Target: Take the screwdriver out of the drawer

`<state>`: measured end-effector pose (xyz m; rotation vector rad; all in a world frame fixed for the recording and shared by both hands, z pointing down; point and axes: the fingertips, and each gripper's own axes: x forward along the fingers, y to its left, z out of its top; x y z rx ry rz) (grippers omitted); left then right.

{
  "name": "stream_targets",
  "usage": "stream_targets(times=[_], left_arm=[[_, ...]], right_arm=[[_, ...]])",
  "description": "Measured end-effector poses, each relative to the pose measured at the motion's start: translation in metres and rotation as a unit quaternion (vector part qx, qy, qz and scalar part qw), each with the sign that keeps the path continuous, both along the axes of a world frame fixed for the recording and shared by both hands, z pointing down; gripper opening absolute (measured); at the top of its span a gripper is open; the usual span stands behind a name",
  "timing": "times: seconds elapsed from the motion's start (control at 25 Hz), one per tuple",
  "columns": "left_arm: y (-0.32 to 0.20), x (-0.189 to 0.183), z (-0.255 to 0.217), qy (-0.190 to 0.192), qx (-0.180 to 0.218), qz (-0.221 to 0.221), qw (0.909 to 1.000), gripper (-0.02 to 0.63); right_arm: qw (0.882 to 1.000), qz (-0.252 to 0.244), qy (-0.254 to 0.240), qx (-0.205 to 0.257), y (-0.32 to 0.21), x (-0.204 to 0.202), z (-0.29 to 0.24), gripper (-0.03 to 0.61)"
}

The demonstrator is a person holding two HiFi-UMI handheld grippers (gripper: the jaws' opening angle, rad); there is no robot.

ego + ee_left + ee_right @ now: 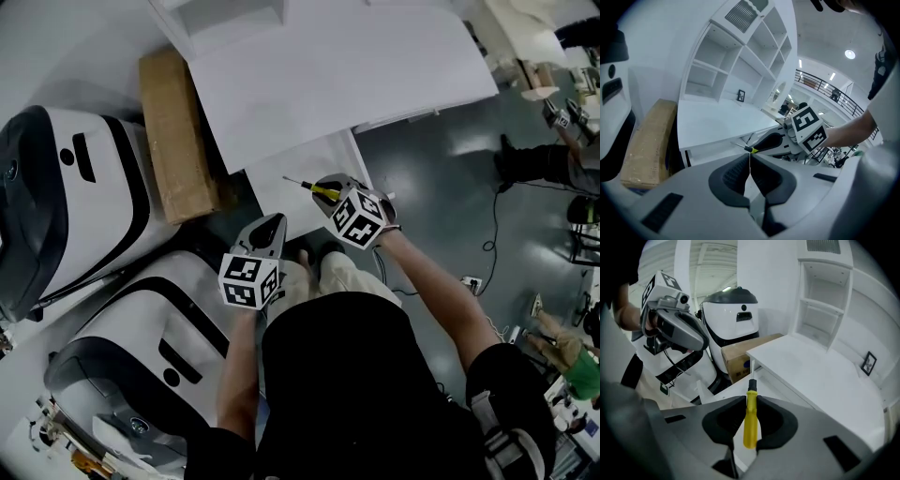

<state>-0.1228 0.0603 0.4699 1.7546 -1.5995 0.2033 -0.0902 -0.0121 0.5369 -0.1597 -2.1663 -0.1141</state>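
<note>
A screwdriver with a yellow handle and a thin metal shaft is held above the open white drawer. My right gripper is shut on the handle, and the shaft points away past the jaws toward the desk edge. My left gripper hangs a little nearer and to the left, apart from the screwdriver, its jaws shut with nothing between them. In the left gripper view the right gripper and the screwdriver's tip show just beyond my shut jaws.
A white desk with a shelf unit stands ahead. A cardboard box leans at its left. Two large white-and-black machines crowd the left side. Cables and people are on the grey floor at the right.
</note>
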Motion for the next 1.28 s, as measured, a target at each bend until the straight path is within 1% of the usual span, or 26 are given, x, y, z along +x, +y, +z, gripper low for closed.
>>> stream_targets(times=[0.16, 0.36, 0.52, 0.68, 0.8, 1.0, 1.12, 1.28], left_arm=[[0.001, 0.019, -0.006, 0.000, 0.001, -0.009, 1.0000, 0.023], [0.006, 0.046, -0.013, 0.001, 0.004, -0.018, 0.9998, 0.023], [0.010, 0.064, -0.019, 0.006, 0.007, -0.028, 0.9995, 0.023], [0.017, 0.082, -0.026, 0.001, 0.012, -0.031, 0.9995, 0.023], [0.019, 0.097, -0.031, -0.005, 0.017, -0.030, 0.9994, 0.023], [0.027, 0.123, -0.042, -0.013, 0.026, -0.029, 0.9992, 0.022], [0.034, 0.137, -0.049, -0.018, 0.033, -0.031, 0.9988, 0.023], [0.042, 0.152, -0.060, -0.022, 0.045, -0.040, 0.9979, 0.023]], right_arm=[[0.999, 0.018, -0.039, -0.009, 0.001, 0.014, -0.021, 0.089], [0.995, 0.050, -0.082, -0.029, 0.004, 0.039, -0.046, 0.089], [0.988, 0.092, -0.114, -0.051, 0.005, 0.063, -0.064, 0.089], [0.980, 0.130, -0.134, -0.067, 0.008, 0.095, -0.075, 0.089], [0.971, 0.159, -0.154, -0.085, 0.010, 0.118, -0.087, 0.089], [0.951, 0.208, -0.193, -0.125, 0.015, 0.151, -0.107, 0.089], [0.941, 0.223, -0.217, -0.136, 0.018, 0.168, -0.119, 0.089], [0.929, 0.230, -0.245, -0.155, 0.027, 0.189, -0.136, 0.089]])
